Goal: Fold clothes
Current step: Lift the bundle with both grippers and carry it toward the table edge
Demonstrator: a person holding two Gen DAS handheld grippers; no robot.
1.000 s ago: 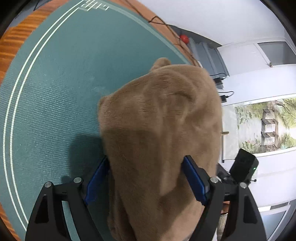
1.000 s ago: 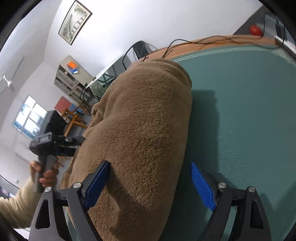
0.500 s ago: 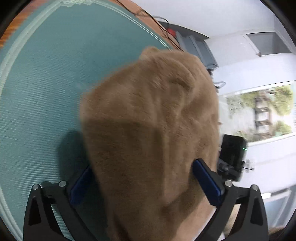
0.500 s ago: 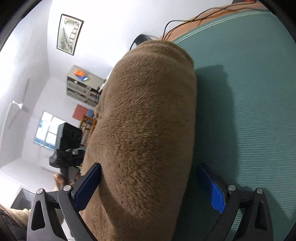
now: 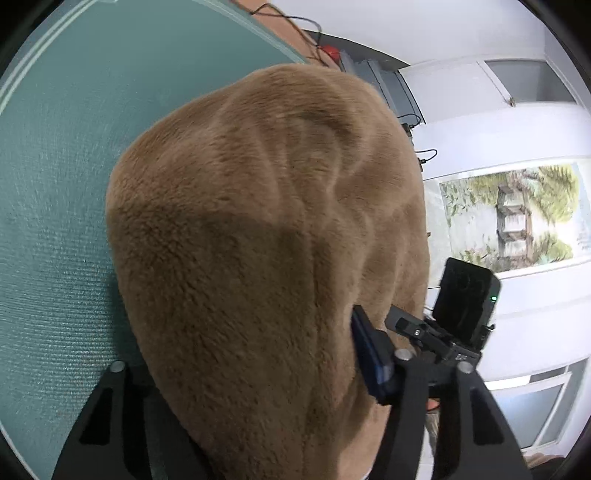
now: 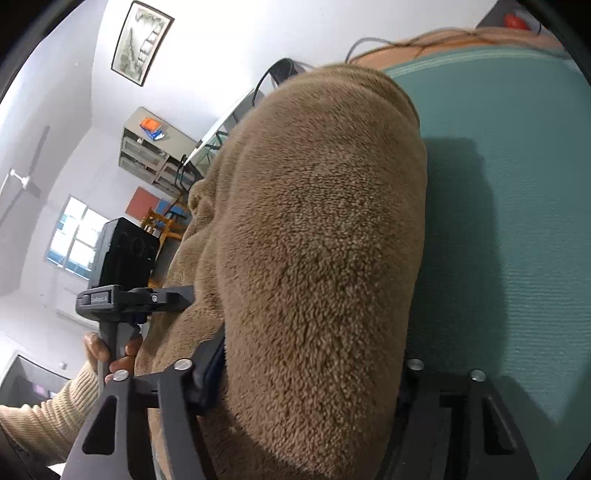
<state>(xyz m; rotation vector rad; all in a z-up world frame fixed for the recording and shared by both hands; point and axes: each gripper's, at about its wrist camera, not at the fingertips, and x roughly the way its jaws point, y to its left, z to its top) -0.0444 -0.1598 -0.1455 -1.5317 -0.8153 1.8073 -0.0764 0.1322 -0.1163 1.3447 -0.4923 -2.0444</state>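
A thick brown fleece garment (image 5: 266,236) fills the middle of both views, also in the right wrist view (image 6: 317,251), held above the teal table mat (image 5: 55,184). My left gripper (image 5: 255,369) is shut on one part of it; one blue pad (image 5: 365,350) shows, the other is buried in fleece. My right gripper (image 6: 310,373) is shut on another part, with fleece bulging over the jaws. Each gripper shows in the other's view: the right gripper (image 5: 443,332) and the left gripper (image 6: 122,295), close beside the cloth.
The teal mat (image 6: 517,184) lies on a wooden table with cables (image 5: 303,33) and a red object (image 5: 328,51) at its far edge. A hand in a cream sleeve (image 6: 55,398) holds the left gripper's handle. Shelves and chairs stand beyond the table.
Both grippers have closed from wide open onto the fleece. The garment now looms larger and higher in both views, and the two grippers have come closer together.
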